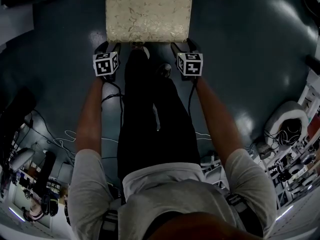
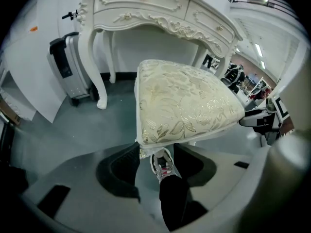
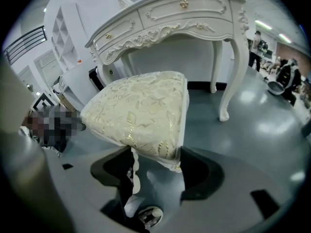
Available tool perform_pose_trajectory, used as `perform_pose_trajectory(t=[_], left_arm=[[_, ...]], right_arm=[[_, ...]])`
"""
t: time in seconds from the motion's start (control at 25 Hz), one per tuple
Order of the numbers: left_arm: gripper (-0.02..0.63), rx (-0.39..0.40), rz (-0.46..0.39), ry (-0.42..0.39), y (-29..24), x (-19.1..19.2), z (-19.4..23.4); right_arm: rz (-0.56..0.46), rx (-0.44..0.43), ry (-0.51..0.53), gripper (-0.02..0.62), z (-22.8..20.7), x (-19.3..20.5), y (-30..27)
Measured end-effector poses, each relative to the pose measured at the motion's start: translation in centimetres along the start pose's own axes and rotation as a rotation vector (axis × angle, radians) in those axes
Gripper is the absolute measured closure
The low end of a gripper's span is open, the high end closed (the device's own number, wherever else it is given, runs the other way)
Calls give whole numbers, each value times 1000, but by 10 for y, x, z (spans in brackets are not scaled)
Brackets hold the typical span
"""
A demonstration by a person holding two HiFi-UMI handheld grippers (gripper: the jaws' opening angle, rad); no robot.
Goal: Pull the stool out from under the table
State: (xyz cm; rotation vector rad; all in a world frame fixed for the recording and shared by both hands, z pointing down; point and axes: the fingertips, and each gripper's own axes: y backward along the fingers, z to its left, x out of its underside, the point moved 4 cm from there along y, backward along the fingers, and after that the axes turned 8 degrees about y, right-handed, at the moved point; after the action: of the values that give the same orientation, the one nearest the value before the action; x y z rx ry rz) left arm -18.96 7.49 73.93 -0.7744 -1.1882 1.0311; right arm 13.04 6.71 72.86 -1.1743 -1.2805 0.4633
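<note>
**While the stool (image 1: 148, 14) stands just in front of the table (image 2: 146, 6), both near seat corners are clamped**

Cream brocade seat, far edge near the table's front legs. I read the left gripper (image 1: 109, 47) clamped on one near corner, the right gripper (image 1: 186, 45) clamped on the other. Floor (image 1: 250, 44) before the table: dark, glossy, patches of lamp glare. White wall (image 2: 146, 47) behind the table; grey suitcase (image 2: 68, 69) beside its leg.

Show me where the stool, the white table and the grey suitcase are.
stool (image 1: 148, 14), head view, middle of the cushion.
white table (image 2: 126, 4), left gripper view, drawer front.
grey suitcase (image 2: 77, 69), left gripper view, its side panel.
</note>
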Motion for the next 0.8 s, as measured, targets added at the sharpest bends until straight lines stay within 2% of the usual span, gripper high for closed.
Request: perform_pose_trajectory(t=[0.16, 0.28, 0.36, 0.44, 0.56, 0.6, 0.68, 0.8], left_arm=[[383, -12, 0, 8, 4, -5, 0], [397, -100, 3, 55, 9, 1, -3], [509, -150, -6, 85, 20, 6, -9], [527, -146, -10, 94, 35, 9, -23], [543, -84, -28, 84, 64, 12, -53], [543, -56, -45, 81, 76, 9, -63], [543, -9, -88, 84, 100, -2, -83], [548, 28, -132, 101, 133, -14, -111]], right_arm=[[7, 8, 21, 265, -1, -3, 2], [76, 8, 72, 265, 3, -1, 8], [96, 4, 111, 265, 9, -5, 20], [97, -4, 125, 267, 18, -12, 37], [70, -26, 112, 278, 32, -25, 66], [54, -29, 106, 298, 36, -32, 75], [7, -29, 94, 389, 42, -51, 94], [-77, -16, 77, 490, 50, -77, 131]])
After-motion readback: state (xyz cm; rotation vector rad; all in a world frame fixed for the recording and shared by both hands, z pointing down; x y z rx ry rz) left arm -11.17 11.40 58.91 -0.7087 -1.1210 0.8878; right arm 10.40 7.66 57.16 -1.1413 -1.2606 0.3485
